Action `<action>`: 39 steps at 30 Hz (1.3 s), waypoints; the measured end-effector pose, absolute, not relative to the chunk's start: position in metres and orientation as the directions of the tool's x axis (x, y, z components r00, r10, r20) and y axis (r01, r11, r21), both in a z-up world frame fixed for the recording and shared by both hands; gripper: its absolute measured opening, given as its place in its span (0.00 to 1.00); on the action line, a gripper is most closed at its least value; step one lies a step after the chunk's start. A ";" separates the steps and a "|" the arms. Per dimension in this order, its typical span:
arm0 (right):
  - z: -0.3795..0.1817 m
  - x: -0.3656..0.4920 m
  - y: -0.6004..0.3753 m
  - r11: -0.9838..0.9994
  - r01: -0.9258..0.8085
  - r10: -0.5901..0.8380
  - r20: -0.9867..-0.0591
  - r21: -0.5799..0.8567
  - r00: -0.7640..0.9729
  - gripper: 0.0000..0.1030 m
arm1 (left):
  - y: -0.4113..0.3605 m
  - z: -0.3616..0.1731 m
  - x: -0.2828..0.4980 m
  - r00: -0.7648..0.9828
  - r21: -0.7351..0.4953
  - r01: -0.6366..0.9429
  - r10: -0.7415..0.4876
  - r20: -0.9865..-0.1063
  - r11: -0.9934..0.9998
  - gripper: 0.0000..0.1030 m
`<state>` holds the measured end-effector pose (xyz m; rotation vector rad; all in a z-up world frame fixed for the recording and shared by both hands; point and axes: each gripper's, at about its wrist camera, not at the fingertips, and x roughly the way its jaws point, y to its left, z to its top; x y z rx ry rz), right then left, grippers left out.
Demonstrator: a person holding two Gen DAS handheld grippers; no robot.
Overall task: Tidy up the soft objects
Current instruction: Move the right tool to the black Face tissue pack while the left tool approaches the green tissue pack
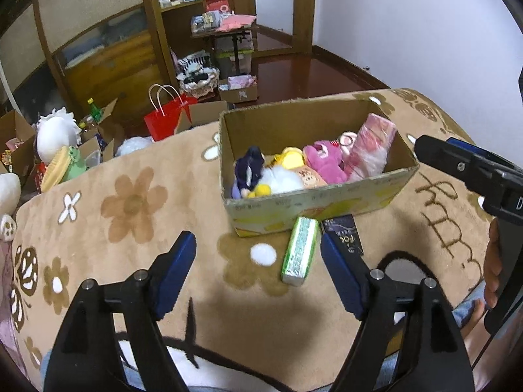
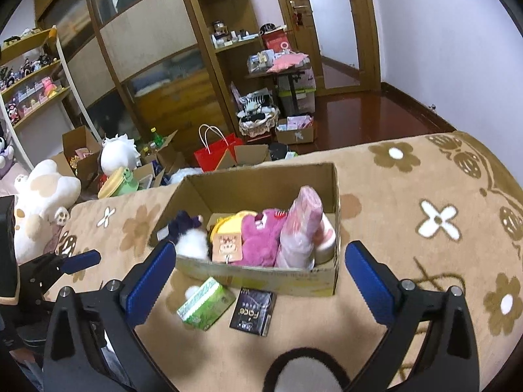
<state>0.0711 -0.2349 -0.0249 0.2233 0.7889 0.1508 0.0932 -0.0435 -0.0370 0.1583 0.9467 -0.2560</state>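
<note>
An open cardboard box [image 1: 313, 202] [image 2: 261, 277] stands on a tan flowered blanket [image 1: 137, 228]. It holds several soft toys: a pink plush [image 1: 325, 161] [image 2: 261, 238], a yellow one [image 1: 291, 158], a dark blue one [image 1: 250, 166], a white fluffy one [image 1: 281, 178], and a pink wrapped pack [image 1: 372, 143] [image 2: 300, 225]. A green tissue pack [image 1: 300, 251] [image 2: 206, 303] and a black packet [image 1: 343, 233] [image 2: 252, 311] lie in front of the box. My left gripper [image 1: 258, 271] is open and empty just before the tissue pack. My right gripper [image 2: 258, 281] is open and empty, near the box front.
The right gripper's body [image 1: 470, 170] shows at the right of the left wrist view. Beyond the blanket's edge lie a red paper bag [image 2: 215, 155], cardboard boxes [image 2: 81, 153], large plush toys [image 2: 42, 202], a wardrobe and shelves [image 2: 32, 75].
</note>
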 end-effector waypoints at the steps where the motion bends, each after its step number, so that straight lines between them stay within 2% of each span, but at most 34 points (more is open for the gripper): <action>1: -0.027 0.071 -0.233 0.966 -0.052 0.218 -0.689 0.254 0.692 1.00 | -0.044 -0.040 0.093 0.549 0.019 0.288 -0.148 -0.823 0.957 0.76; 7: -0.053 0.068 -0.228 0.967 -0.046 0.222 -0.734 0.252 0.642 1.00 | -0.044 -0.055 0.094 0.531 0.027 0.292 -0.139 -0.836 0.956 0.87; 14: -0.081 0.073 -0.221 0.970 -0.045 0.219 -0.778 0.239 0.588 1.00 | -0.043 -0.073 0.098 0.502 0.007 0.297 -0.150 -0.852 0.955 0.88; 39: -0.139 0.103 -0.215 0.960 -0.038 0.262 -0.837 0.279 0.480 1.00 | -0.055 -0.124 0.120 0.373 0.018 0.327 -0.112 -0.921 0.945 0.88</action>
